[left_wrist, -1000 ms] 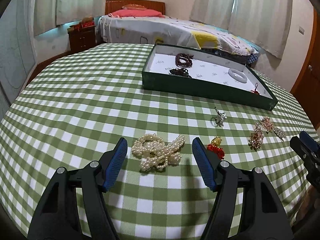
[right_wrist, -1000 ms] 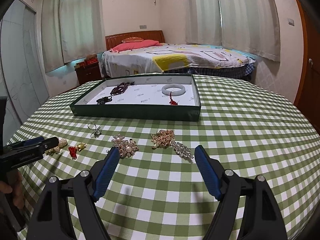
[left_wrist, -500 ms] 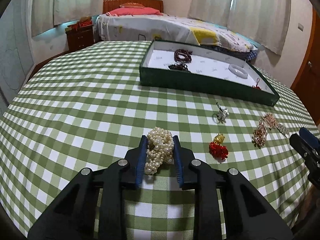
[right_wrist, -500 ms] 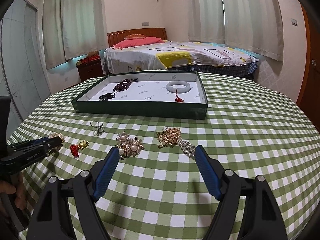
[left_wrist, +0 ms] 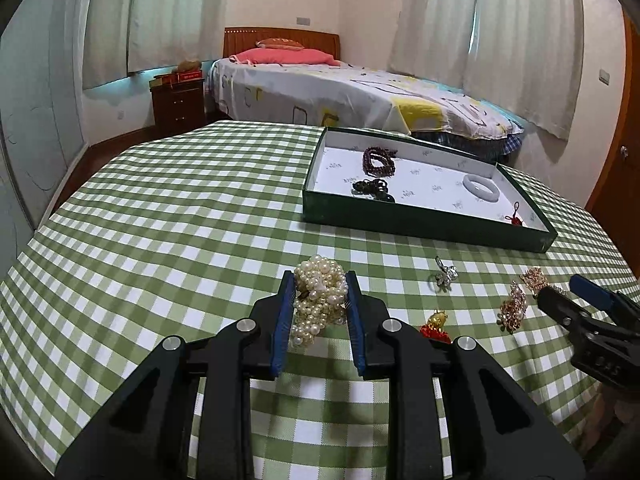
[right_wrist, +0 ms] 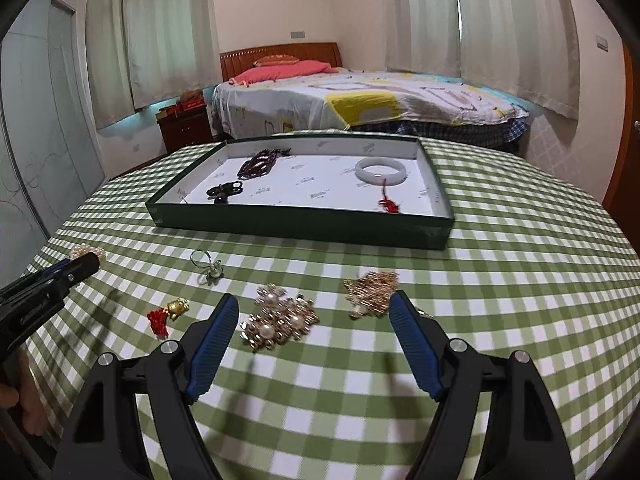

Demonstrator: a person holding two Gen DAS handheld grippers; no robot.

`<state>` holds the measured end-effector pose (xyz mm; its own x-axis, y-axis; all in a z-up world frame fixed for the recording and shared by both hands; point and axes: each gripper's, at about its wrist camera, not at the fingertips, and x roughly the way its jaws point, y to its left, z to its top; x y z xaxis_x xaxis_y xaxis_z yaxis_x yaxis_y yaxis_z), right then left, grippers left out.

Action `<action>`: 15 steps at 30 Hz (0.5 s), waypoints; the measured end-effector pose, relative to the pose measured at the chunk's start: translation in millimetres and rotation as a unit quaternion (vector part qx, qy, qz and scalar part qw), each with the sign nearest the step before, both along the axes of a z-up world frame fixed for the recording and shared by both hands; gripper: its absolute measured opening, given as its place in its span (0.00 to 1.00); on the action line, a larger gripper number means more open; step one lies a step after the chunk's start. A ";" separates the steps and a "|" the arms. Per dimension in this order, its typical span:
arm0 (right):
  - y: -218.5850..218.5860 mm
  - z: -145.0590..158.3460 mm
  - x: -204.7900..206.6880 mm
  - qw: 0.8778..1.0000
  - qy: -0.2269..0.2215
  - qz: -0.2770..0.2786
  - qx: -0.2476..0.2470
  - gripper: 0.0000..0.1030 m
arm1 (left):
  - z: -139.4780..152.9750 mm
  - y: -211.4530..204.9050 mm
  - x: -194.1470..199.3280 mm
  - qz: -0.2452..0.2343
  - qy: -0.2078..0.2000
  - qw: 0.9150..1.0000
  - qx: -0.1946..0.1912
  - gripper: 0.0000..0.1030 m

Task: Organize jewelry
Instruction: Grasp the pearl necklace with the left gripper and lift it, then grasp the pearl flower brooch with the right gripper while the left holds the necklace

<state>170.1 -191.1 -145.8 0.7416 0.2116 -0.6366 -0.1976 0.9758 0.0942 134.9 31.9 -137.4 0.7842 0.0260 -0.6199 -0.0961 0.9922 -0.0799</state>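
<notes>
My left gripper (left_wrist: 320,280) is shut on a bunched white pearl necklace (left_wrist: 318,304), held just above the green checked tablecloth. My right gripper (right_wrist: 313,300) stands open low over the cloth. A gold brooch with pearls (right_wrist: 280,316) lies between its fingertips, untouched, and a second gold piece (right_wrist: 372,288) lies by the right finger. Behind them sits a dark green tray (right_wrist: 300,228) lined in white. It holds a dark red bead bracelet (right_wrist: 258,164), a black bead bracelet (right_wrist: 224,192), a white bangle (right_wrist: 380,170) and a red knot charm (right_wrist: 388,204).
A silver ring (right_wrist: 208,268) and a gold and red charm (right_wrist: 168,314) lie loose on the cloth between the two grippers. The round table's edge (right_wrist: 600,360) curves close on the right. A bed and a nightstand stand beyond the table.
My left gripper has closed on the pearl necklace, bunched it and raised it slightly. My right gripper has slid closer to the gold brooches, still open.
</notes>
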 end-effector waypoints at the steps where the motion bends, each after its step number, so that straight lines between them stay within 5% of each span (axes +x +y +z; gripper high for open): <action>1: 2.4 -0.8 2.5 1.000 0.003 0.001 -0.002 0.73 | -0.1 1.3 0.5 0.002 0.001 1.000 -0.002 0.24; 12: 21.7 -15.2 28.5 0.997 0.077 0.002 -0.026 0.72 | -6.6 4.0 2.4 0.003 0.011 1.000 -0.015 0.24; 15: 22.6 -19.5 30.9 0.995 0.092 0.002 -0.029 0.62 | -7.6 4.0 3.2 0.003 0.014 1.000 -0.015 0.24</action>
<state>201.0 -168.5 -165.3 0.6102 0.1733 -0.7731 -0.1868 0.9797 0.0721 138.2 35.9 -144.9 0.7666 0.0106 -0.6420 -0.1038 0.9888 -0.1076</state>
